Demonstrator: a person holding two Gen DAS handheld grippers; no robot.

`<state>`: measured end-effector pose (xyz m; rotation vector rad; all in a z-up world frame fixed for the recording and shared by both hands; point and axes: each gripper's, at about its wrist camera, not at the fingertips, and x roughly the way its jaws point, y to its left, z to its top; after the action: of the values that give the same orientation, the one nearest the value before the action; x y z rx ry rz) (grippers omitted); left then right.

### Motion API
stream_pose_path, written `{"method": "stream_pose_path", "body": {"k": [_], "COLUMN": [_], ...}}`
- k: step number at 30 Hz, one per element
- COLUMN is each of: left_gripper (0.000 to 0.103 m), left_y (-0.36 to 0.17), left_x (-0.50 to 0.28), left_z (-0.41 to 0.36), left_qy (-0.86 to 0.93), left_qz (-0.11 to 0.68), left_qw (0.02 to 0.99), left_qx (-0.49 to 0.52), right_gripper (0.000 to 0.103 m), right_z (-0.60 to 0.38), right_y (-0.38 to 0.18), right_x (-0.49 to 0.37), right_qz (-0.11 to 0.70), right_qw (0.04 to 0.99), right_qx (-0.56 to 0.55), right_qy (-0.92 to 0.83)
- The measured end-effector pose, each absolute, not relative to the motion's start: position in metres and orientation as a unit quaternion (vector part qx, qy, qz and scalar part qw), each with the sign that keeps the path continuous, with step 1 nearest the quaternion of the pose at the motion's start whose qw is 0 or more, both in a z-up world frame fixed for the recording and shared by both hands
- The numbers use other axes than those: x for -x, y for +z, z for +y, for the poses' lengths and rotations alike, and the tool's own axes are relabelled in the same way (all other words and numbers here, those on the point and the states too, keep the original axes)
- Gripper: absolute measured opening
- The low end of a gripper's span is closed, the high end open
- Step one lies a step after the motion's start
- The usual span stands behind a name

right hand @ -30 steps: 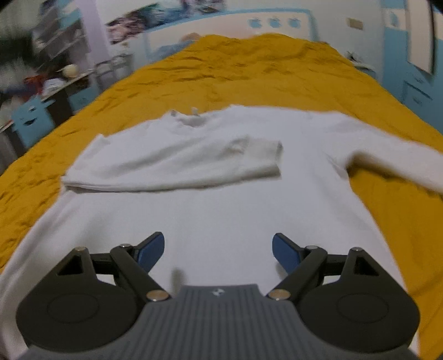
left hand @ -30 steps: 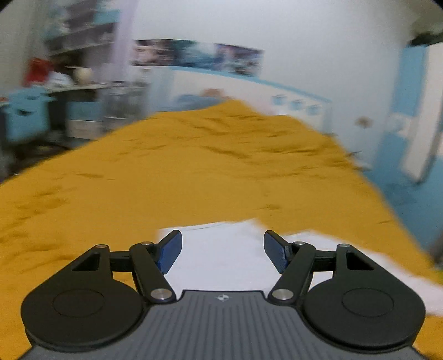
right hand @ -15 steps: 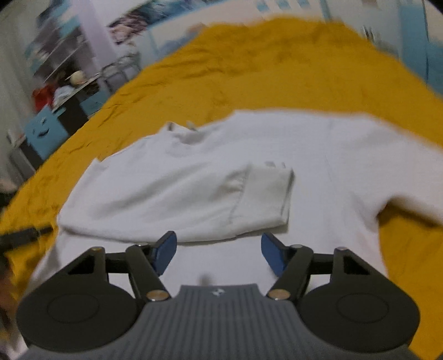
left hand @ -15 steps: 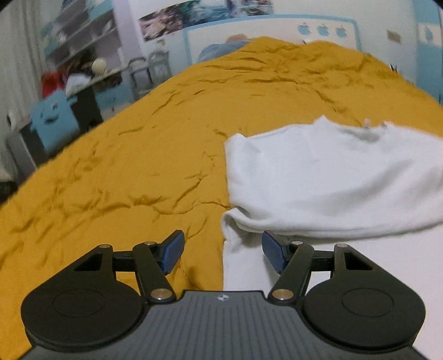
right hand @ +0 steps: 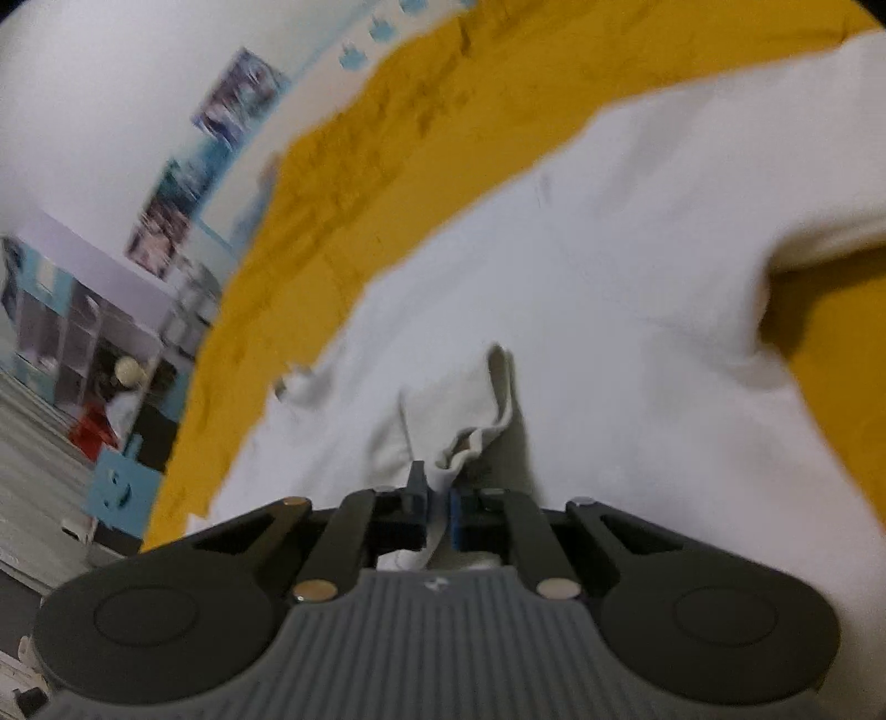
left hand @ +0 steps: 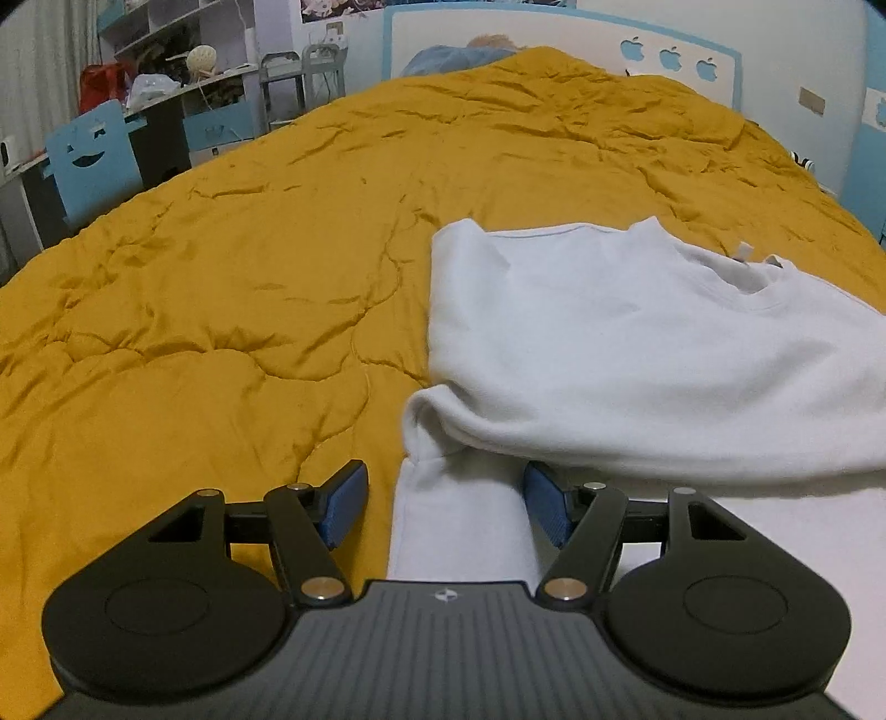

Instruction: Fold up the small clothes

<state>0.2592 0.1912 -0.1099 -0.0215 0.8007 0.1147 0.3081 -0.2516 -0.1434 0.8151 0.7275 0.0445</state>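
Note:
A white sweater (left hand: 637, 343) lies flat on the mustard quilt (left hand: 221, 277), with one sleeve folded across its chest. My left gripper (left hand: 443, 490) hangs low over the sweater's left side edge, open; the cloth edge lies between the blue pads, which do not press on it. In the right wrist view, tilted by a rolled wrist, my right gripper (right hand: 437, 498) is shut on the cuff (right hand: 476, 426) of the folded sleeve, which bunches up at the fingertips. The sweater body (right hand: 609, 266) spreads beyond it, and the other sleeve (right hand: 830, 221) runs off to the right.
The quilt (right hand: 360, 166) covers the whole bed. A blue chair with a smiling face (left hand: 91, 160), a cluttered desk and shelves (left hand: 166, 83) stand off the bed's left side. A white and blue headboard (left hand: 554, 27) closes the far end.
The left gripper sank toward the sweater's left edge and stayed open. The right gripper rolled sideways, moved in to the folded sleeve's cuff and closed on it.

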Motion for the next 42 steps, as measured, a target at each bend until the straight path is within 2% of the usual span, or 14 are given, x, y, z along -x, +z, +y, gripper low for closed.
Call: {"method": "stream_pose_path", "body": {"k": [4,5,6,8,10,13,17,24,29,33,35,36,41,42], "left_gripper": [0.077,0.077,0.077,0.077,0.077,0.077,0.078,0.076,0.072,0.072,0.072,0.072,0.066,0.062], "left_y": [-0.111,-0.112,-0.113,-0.113,-0.111,-0.101,-0.084,-0.102,-0.122,-0.123,-0.126,-0.128,-0.133,-0.133], "left_x": [-0.257,-0.256,-0.256,-0.255,-0.254,-0.248,-0.236,-0.248,-0.251,-0.253,-0.256,-0.257,-0.260,-0.260], "left_z": [0.188,0.187,0.185,0.184,0.186,0.196,0.209,0.206,0.203,0.198,0.193,0.192,0.191,0.188], "left_qy": [0.057,0.056,0.056,0.056,0.051,0.007,-0.038,-0.001,-0.002,-0.005,-0.017,-0.025,-0.033,-0.034], "left_qz": [0.389,0.388,0.388,0.387,0.389,0.382,0.332,0.339,0.350,0.335,0.333,0.333,0.338,0.335], "left_qw": [0.919,0.920,0.920,0.920,0.919,0.924,0.943,0.939,0.932,0.935,0.932,0.931,0.928,0.928], "left_qx": [-0.004,-0.011,-0.018,-0.026,-0.026,-0.003,0.008,-0.057,-0.091,-0.113,-0.139,-0.149,-0.151,-0.158], "right_gripper": [0.002,0.003,0.008,0.010,0.025,0.037,0.038,0.040,0.041,0.048,0.064,0.082,0.082,0.077], "right_z": [-0.255,-0.254,-0.249,-0.242,-0.239,-0.232,-0.228,-0.179,-0.106,-0.051,-0.023,-0.010,0.046,0.057], "right_y": [-0.133,-0.132,-0.135,-0.139,-0.133,-0.117,-0.097,-0.058,-0.039,-0.038,-0.042,-0.046,-0.063,-0.065], "right_x": [-0.299,-0.300,-0.304,-0.306,-0.302,-0.299,-0.290,-0.284,-0.307,-0.338,-0.367,-0.385,-0.473,-0.493], "right_qz": [0.330,0.343,0.366,0.394,0.392,0.388,0.364,0.332,0.326,0.341,0.362,0.379,0.450,0.460], "right_qw": [0.869,0.872,0.872,0.872,0.882,0.894,0.916,0.933,0.925,0.908,0.889,0.870,0.830,0.824], "right_qx": [-0.368,-0.348,-0.324,-0.291,-0.262,-0.226,-0.169,-0.096,-0.071,-0.042,-0.039,-0.046,-0.037,-0.031], "right_qy": [0.015,0.017,0.016,0.011,0.016,0.009,-0.014,0.100,0.182,0.238,0.277,0.312,0.328,0.330]}}
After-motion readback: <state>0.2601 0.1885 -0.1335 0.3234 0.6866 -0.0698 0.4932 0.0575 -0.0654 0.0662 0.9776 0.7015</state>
